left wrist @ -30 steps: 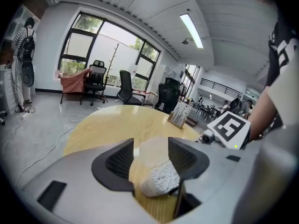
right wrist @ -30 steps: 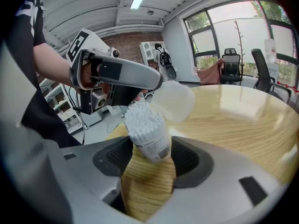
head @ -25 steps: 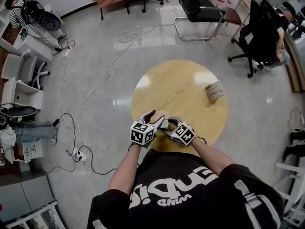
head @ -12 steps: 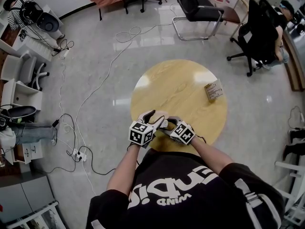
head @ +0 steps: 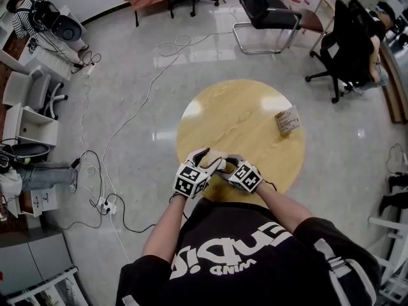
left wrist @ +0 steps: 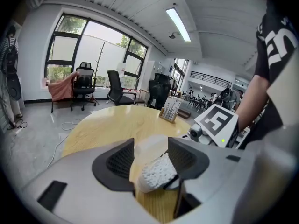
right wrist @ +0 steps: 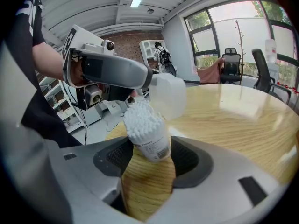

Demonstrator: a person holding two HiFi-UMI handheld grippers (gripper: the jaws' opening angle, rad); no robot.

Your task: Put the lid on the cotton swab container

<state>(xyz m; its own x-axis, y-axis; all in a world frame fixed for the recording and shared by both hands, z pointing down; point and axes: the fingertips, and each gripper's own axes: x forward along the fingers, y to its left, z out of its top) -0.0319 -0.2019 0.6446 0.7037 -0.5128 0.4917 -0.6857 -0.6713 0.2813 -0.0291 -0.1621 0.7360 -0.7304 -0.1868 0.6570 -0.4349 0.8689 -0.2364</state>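
My right gripper (right wrist: pixel 148 158) is shut on the cotton swab container (right wrist: pixel 153 146), a clear tub packed with white swab tips, tilted a little to the left over the table's near edge. My left gripper (left wrist: pixel 150 160) is shut on the translucent lid (left wrist: pixel 150 146); the swab tips (left wrist: pixel 158 172) show just under it. In the right gripper view the lid (right wrist: pixel 169 96) hangs just above and right of the swab tips, its mouth tilted toward them. Seen from the head view, the two grippers (head: pixel 210 162) (head: pixel 228 165) meet tip to tip.
The round wooden table (head: pixel 255 123) carries a small box (head: pixel 287 121) at its far right. Office chairs (head: pixel 268 11) stand beyond the table, and cables (head: pixel 121 132) lie across the floor to the left.
The left gripper has rolled slightly, its marker cube tilting. The right gripper and the container have stayed put.
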